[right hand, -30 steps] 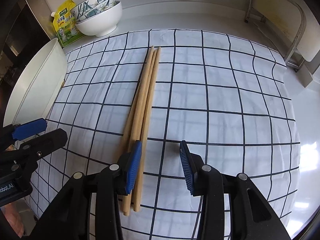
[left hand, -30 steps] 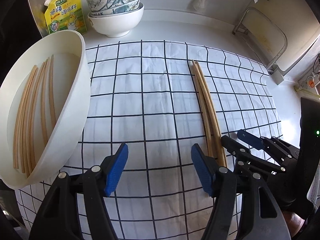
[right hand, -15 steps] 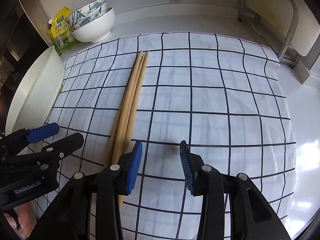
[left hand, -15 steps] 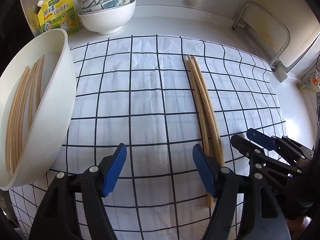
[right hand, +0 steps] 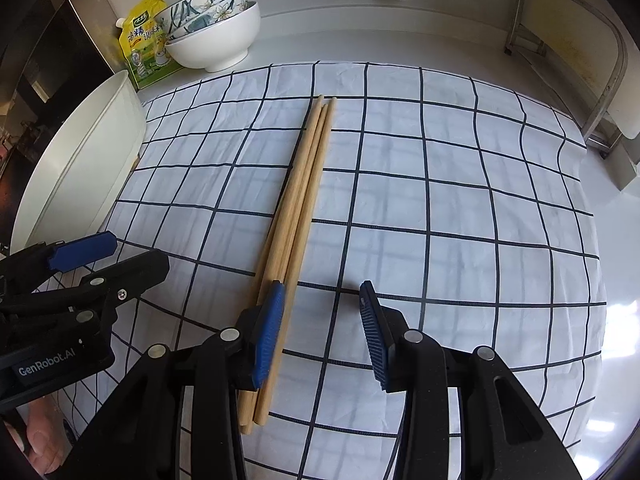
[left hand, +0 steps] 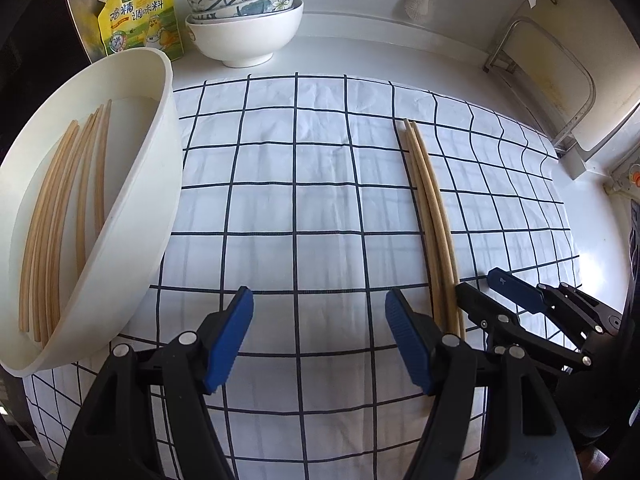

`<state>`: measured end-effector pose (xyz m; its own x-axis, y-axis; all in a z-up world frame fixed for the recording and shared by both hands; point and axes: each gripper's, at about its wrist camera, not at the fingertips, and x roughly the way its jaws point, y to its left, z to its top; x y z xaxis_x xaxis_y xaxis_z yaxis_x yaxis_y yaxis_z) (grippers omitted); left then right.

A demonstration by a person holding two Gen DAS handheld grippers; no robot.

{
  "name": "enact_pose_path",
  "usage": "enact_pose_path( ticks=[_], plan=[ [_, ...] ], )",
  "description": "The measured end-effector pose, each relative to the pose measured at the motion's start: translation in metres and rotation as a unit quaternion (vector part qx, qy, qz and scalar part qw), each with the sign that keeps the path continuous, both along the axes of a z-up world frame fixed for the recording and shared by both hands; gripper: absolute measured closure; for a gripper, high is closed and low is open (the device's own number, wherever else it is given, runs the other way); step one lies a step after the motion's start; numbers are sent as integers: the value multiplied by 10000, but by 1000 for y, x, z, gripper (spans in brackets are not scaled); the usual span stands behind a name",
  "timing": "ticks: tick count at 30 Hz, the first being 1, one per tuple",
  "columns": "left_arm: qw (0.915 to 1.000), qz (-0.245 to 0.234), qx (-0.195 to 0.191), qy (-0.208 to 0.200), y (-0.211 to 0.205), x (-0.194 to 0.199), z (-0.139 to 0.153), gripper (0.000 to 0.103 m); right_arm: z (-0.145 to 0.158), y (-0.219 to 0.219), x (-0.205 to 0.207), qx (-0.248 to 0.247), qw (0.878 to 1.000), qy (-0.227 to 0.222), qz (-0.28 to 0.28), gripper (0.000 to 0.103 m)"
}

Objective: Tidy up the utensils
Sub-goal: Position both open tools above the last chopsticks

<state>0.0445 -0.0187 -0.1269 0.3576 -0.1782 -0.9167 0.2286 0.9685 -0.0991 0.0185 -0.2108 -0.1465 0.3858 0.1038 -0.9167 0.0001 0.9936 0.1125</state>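
A bundle of chopsticks lies on a checked cloth spread over the white counter. They are plain, pale wood, long and thin, round in section, with no paint or pattern. They lie touching side by side, running from the near edge of the cloth toward its far edge. At least three far tips show, slightly uneven; how many sticks are in the bundle cannot be told. More chopsticks of the same kind lie loose in a white oval tub at the left edge of the cloth, roughly parallel to one another along its floor.

The left tool hangs over bare cloth near the near edge, between the tub and the bundle. Its blue pads stand wide apart with nothing between them; its right finger is just beside the bundle. The right tool is over the near ends of the bundle. Its jaws stand partly apart and grip nothing: its left pad sits above the sticks, and only cloth shows in the gap.

At the far left corner of the counter, a stack of bowls stands beside a yellow-green pouch. A metal rack stands at the far right.
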Motion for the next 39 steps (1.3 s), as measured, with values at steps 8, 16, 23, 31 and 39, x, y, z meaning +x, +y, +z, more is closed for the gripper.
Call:
enact_pose_path(
  ticks=[8, 16, 23, 31, 39],
  plan=[
    [9999, -95, -5, 36, -9, -3, -4, 36, -2, -6, -1, -240, 9996, -78, -157, 66],
    [9994, -332, 12, 43, -32, -3, -12, 36, -1, -39, -10, -319, 9983, -64, -484, 66],
    [9988, -476, -3, 99, -49, -1, -19, 36, 1, -51, -23, -181, 9986, -95, -487, 66],
    [9984, -510, 238, 44, -59, 2, -26, 33, 5, -47, -19, -107, 9988, -170, -452, 66],
    [9983, -332, 474, -46, -65, 17, -28, 34, 2, -43, -6, -232, 9985, -234, -442, 66]
  ],
)
